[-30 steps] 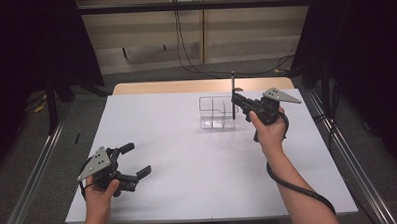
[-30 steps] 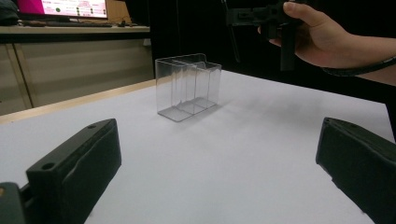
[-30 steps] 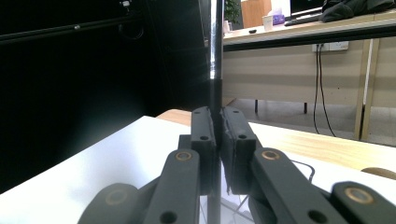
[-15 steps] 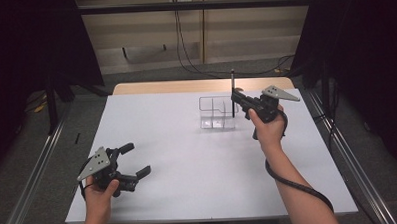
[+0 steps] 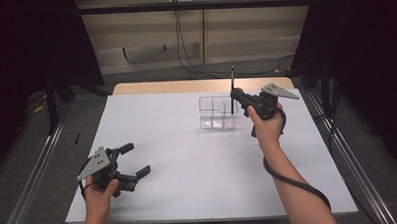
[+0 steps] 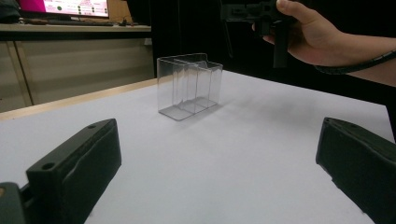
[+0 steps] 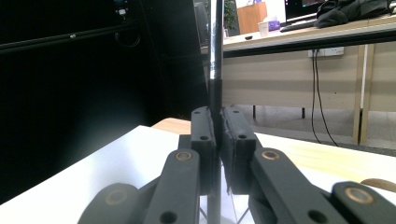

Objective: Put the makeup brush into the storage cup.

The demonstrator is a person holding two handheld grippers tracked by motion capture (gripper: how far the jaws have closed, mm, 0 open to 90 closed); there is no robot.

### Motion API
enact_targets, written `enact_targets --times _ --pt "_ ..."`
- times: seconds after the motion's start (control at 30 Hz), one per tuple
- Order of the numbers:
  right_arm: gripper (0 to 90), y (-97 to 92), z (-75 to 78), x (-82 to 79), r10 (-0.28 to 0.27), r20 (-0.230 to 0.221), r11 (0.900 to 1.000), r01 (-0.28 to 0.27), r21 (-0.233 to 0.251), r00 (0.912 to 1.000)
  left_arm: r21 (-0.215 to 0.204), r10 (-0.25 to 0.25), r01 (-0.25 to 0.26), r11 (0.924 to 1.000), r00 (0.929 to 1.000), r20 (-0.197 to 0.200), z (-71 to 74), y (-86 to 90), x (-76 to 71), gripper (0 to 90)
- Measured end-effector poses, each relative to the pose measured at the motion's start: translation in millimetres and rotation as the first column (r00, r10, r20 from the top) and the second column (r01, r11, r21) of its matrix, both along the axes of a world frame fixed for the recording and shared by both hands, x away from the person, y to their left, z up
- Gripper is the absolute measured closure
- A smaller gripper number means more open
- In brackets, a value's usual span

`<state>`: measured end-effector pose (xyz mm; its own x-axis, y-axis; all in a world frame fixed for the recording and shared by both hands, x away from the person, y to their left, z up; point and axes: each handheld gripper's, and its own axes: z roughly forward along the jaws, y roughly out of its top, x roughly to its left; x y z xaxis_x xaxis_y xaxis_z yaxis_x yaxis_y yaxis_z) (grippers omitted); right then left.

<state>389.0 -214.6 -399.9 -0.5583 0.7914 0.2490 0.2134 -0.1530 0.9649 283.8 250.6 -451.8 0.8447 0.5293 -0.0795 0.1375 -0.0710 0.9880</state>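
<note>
Nothing shifted since the earlier frame. At 1 o'clock, right gripper (image 5: pixel 234 94) clamped on upright pen (image 5: pixel 232 81), poised over clear organizer (image 5: pixel 216 111). At 7 o'clock, left gripper (image 5: pixel 135 159) wide open, empty. Pen apparently not yet dropped in; lowering and release left.

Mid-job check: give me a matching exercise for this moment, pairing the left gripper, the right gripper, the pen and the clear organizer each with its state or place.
Things:
1. left gripper
2. right gripper
3. pen
4. clear organizer

States or places:
A. stands on the white table, far side, nothing seen inside
B. jaws wide apart, nothing between them, near the table's front left corner
C. held upright, its lower end over the organizer
D. jaws clamped on a thin dark stick

Pairs: 1-B, 2-D, 3-C, 4-A
</note>
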Motion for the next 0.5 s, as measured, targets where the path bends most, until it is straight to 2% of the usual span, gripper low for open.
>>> enact_targets --times 0.27,0.5 --pt "84.7 4.3 -1.2 4.8 -0.003 0.003 0.9999 0.003 0.010 1.0000 0.000 -0.001 0.001 1.0000 1.0000 -0.001 -0.2 -0.4 0.2 0.0" --pt "84.7 7.4 -2.1 8.7 -0.009 0.003 1.0000 0.009 -0.003 1.0000 0.000 -0.003 0.003 1.0000 1.0000 -0.002 -0.7 0.0 0.4 0.0"
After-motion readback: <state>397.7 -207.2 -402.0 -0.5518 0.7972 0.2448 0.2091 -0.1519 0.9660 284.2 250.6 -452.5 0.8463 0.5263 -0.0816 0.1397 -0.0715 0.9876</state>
